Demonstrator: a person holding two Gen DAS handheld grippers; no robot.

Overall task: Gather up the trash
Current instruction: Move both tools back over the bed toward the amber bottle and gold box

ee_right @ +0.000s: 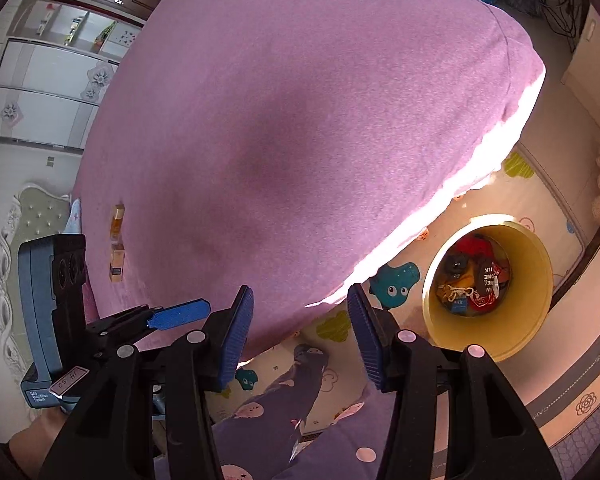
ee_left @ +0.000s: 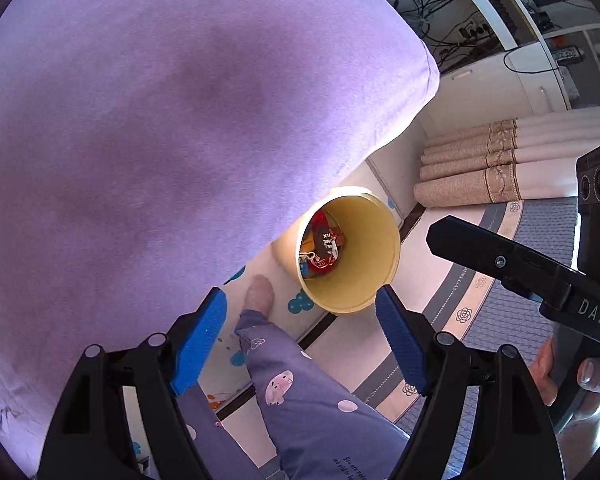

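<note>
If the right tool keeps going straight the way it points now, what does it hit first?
Most likely the purple bed cover, near its edge. The right tool is open and empty; the yellow bin sits off to its right. Depth is unclear.

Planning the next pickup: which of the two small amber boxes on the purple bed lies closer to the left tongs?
The lower box, nearer the view's bottom; the left tongs sit just below and right of it. The other box lies farther up the bed.

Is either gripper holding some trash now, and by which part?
Nothing is held. The left gripper and the right gripper both stand open and empty.
</note>
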